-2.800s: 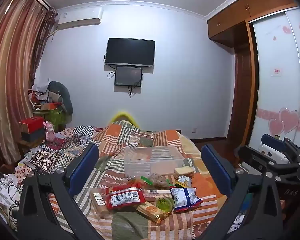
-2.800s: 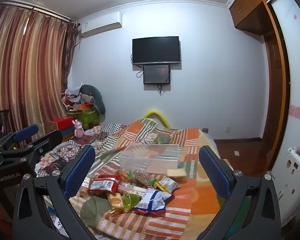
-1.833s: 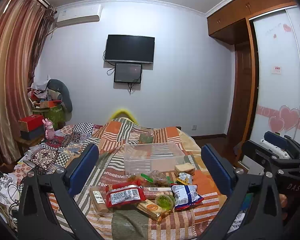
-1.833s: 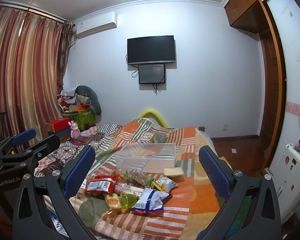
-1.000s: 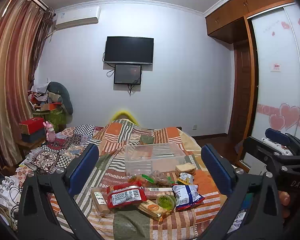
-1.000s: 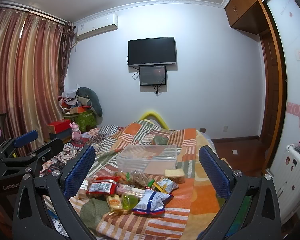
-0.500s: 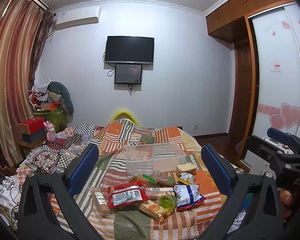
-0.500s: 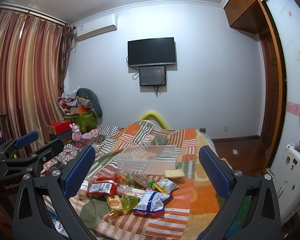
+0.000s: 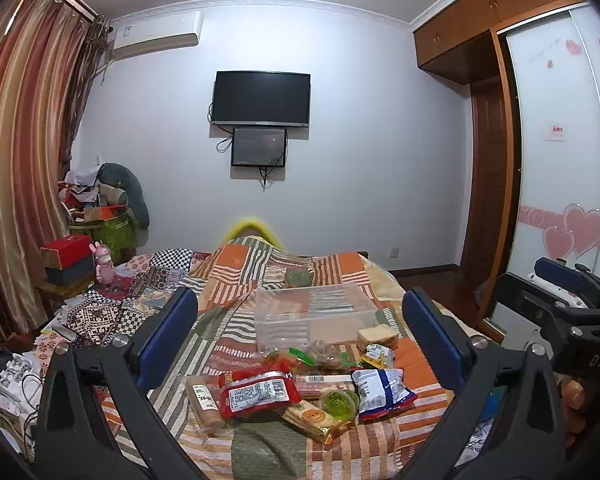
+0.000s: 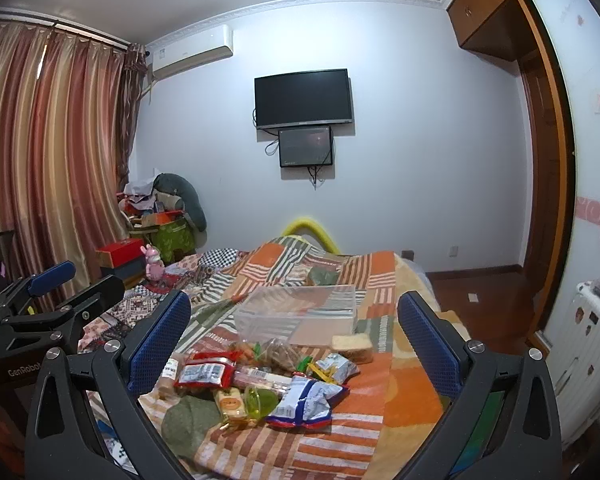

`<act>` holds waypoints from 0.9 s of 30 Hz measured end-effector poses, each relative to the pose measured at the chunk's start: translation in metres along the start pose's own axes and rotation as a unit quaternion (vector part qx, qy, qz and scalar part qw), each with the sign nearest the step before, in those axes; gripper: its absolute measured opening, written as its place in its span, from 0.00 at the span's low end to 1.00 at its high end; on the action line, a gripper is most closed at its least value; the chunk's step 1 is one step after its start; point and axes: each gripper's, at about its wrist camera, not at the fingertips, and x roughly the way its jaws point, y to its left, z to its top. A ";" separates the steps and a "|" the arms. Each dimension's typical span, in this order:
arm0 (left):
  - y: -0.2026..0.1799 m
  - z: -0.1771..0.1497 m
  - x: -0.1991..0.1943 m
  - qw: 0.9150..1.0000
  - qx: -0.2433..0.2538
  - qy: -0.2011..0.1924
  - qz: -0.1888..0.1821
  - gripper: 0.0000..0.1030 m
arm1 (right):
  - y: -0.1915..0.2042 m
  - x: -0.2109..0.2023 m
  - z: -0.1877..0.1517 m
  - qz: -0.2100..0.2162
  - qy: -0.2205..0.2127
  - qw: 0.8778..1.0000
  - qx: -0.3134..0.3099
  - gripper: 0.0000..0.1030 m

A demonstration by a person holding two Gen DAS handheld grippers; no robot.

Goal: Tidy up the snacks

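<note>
A pile of snack packets lies on the bed's near end: a red packet (image 9: 258, 389), a blue and white bag (image 9: 380, 388), a green jelly cup (image 9: 338, 400), a yellow biscuit pack (image 9: 310, 420) and a bread slice (image 9: 377, 336). A clear plastic box (image 9: 314, 312) stands empty just behind them. The same pile (image 10: 260, 380) and box (image 10: 300, 312) show in the right wrist view. My left gripper (image 9: 300, 336) is open and empty, held back above the pile. My right gripper (image 10: 294, 340) is open and empty, beside it to the right.
The bed is covered by a striped patchwork quilt (image 9: 240, 280). A cluttered side table with a red box (image 9: 66, 248) and pink toy (image 9: 104, 262) stands left. Curtains hang left, a wardrobe (image 9: 556, 200) is right, and a white radiator (image 10: 588, 344) is far right.
Both grippers only drift slightly; the view shifts a little. Nothing on the bed has moved and both stay open.
</note>
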 end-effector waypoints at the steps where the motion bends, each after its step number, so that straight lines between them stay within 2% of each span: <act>1: 0.000 -0.001 0.002 1.000 0.002 0.002 -0.002 1.00 | 0.000 0.002 -0.001 0.000 0.002 1.000 0.000 1.00; 8: 0.007 -0.008 0.015 1.000 0.006 0.007 0.001 1.00 | 0.001 0.020 -0.009 -0.008 0.023 1.000 -0.006 1.00; 12: 0.017 -0.013 0.030 1.000 0.002 0.026 0.005 0.95 | -0.002 0.035 -0.015 -0.010 0.046 0.999 -0.008 1.00; 15: 0.031 -0.019 0.045 0.999 0.000 0.048 0.012 0.90 | -0.006 0.045 -0.020 -0.015 0.063 0.998 -0.007 1.00; 19: 0.050 -0.028 0.068 0.996 0.005 0.083 0.028 0.85 | -0.016 0.058 -0.028 -0.022 0.091 0.996 -0.001 0.92; 27: 0.097 -0.059 0.116 0.986 -0.001 0.158 0.058 0.75 | -0.039 0.091 -0.051 -0.029 0.172 0.984 0.021 0.81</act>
